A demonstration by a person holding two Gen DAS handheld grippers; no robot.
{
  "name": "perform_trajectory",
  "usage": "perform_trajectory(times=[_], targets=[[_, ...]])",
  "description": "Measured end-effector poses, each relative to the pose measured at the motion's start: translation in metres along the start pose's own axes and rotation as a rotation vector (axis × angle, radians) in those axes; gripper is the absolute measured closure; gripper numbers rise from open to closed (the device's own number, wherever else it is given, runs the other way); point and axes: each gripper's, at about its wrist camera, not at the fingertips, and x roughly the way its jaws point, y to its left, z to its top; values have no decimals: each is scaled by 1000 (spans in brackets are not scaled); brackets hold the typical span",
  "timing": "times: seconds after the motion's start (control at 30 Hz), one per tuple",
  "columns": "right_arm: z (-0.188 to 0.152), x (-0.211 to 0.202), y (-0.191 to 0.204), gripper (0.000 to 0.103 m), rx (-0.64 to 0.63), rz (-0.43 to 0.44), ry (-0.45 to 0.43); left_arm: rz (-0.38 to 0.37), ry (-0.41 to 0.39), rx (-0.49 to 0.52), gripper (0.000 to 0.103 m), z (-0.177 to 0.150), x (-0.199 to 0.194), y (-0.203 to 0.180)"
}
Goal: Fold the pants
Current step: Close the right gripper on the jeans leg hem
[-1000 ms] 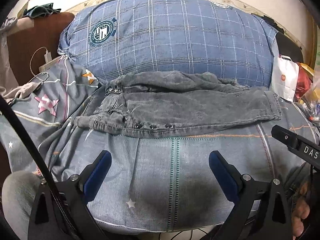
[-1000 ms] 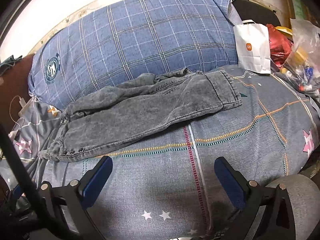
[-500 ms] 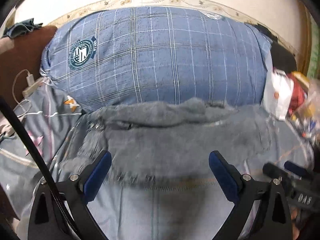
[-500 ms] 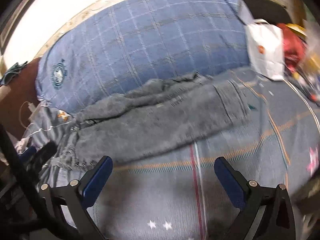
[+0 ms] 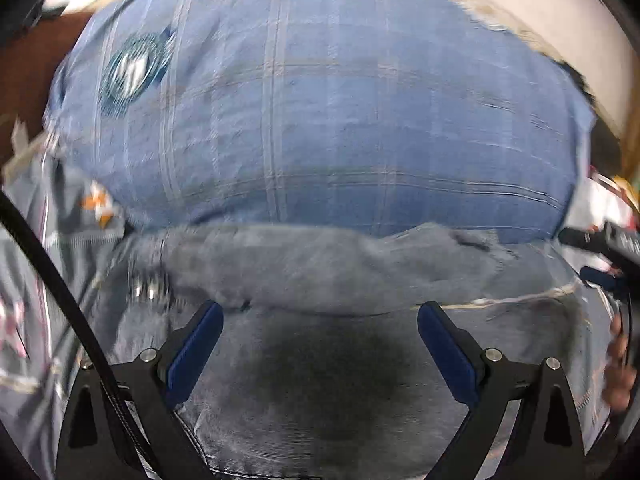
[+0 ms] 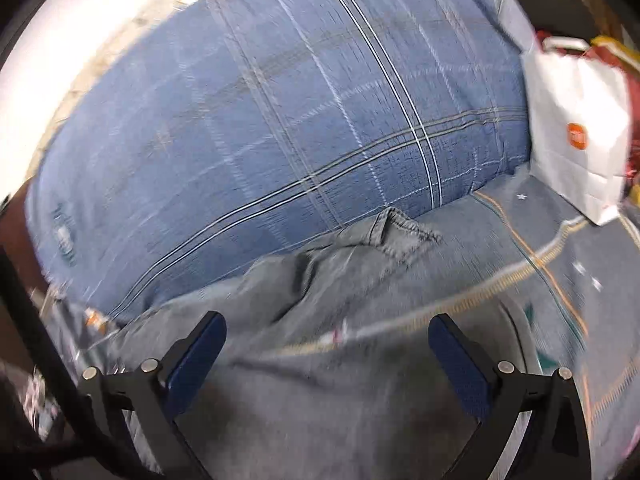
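Note:
Grey denim pants (image 5: 320, 268) lie folded lengthwise across the bed, at the foot of a big blue plaid pillow. In the left wrist view my left gripper (image 5: 320, 344) is open and empty, low over the sheet just short of the pants' near edge, with metal buttons (image 5: 148, 280) at left. In the right wrist view the pants (image 6: 328, 276) lie right ahead, the hem end (image 6: 404, 236) upturned. My right gripper (image 6: 328, 356) is open and empty, close above the near edge. Both views are blurred.
The blue plaid pillow (image 5: 320, 112) rises directly behind the pants. A white paper bag (image 6: 576, 128) and red bags stand at the right on the grey patterned sheet (image 6: 560, 272). The right gripper shows at the right edge of the left view (image 5: 612, 248).
Both grippers have moved forward and down toward the pants, which now sit much closer and just beyond the fingertips. Both stay open. The pants have not moved.

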Motion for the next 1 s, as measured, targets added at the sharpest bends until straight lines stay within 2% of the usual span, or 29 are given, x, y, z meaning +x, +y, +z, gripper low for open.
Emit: perform_trajectory(times=[0.03,0.1,0.13,0.23,0.33,0.4,0.47,0.5,0.53,0.6,0.63,0.67,0.73,0.83,0.9,1.0], targets=[[9,13,-1,6,3,3,20,-17,40,-14,5,0,8,4],[29,48,-5,9,24,17,80,-60,87,-51,5,3,17,11],[41,71,-9,9,49,-4,106,-60,88,-63,5,4,17,12],[63,119,-19,22,65,-82,152,-80,83,-77,5,6,14,14],[69,152,-34,34,154,-111,225,-66,79,-72,5,4,13,14],[67,167,-46,34,215,-119,255,-63,87,-74,5,3,16,14],[68,180,-53,39,252,-112,266,-77,94,-79,5,3,17,12],[69,181,-52,43,247,-109,255,-73,93,-70,5,2,17,11],[73,180,-49,59,235,-82,234,-68,89,-63,5,2,17,9],[75,183,-45,71,229,-35,252,-62,81,-53,5,1,17,7],[74,182,-43,92,217,-49,269,-65,80,-52,5,1,16,6],[73,178,-41,94,209,-61,276,-69,82,-52,5,0,16,6],[69,158,-39,95,214,-25,257,-85,83,-57,5,0,14,7],[61,90,-26,96,175,22,136,-109,79,-56,5,0,10,6],[49,51,-19,96,159,37,90,-139,85,-64,5,-1,8,6],[19,-8,-24,96,204,93,25,-225,103,-95,5,2,0,4]])
